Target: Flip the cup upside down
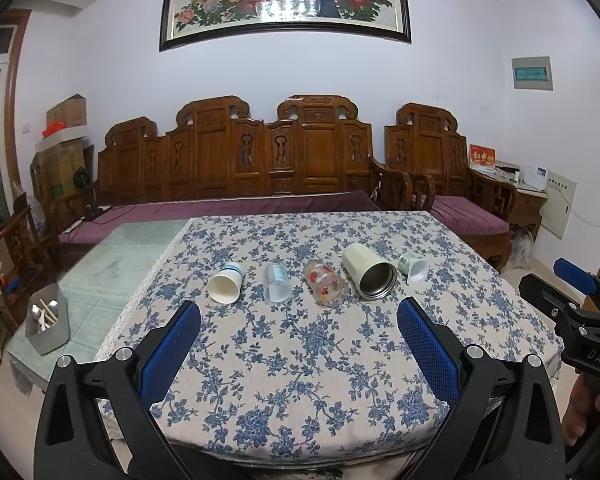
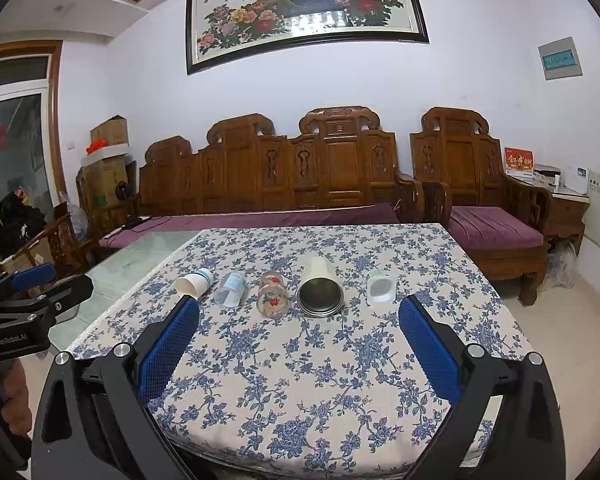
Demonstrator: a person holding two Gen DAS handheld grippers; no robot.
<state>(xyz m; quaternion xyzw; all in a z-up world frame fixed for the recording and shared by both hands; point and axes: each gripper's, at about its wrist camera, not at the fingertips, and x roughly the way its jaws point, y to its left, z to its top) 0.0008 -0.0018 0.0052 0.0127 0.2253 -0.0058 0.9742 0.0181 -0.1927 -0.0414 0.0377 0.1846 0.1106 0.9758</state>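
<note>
- Five cups lie on their sides in a row across the floral tablecloth (image 1: 300,360), mouths toward the cameras, each apart from its neighbours.
- From left to right: a white paper cup (image 1: 226,283) with a blue band; a clear plastic cup (image 1: 277,283); a glass (image 1: 326,284) printed with red flowers; a cream tumbler (image 1: 369,271) with a steel lining; a small pale-green cup (image 1: 413,267).
- All five look empty where their mouths show; the tumbler's dark metal inside is plain in the right wrist view (image 2: 320,289).
- The left gripper (image 1: 298,354) is held above the near part of the cloth, its blue fingers (image 1: 168,354) spread wide and gripping nothing.
- The right gripper (image 2: 300,354) is likewise wide apart and empty, well short of the cups.
- A grey bin (image 1: 47,318) stands on the bare green tabletop left of the cloth, holding chopsticks and spoons.
</note>
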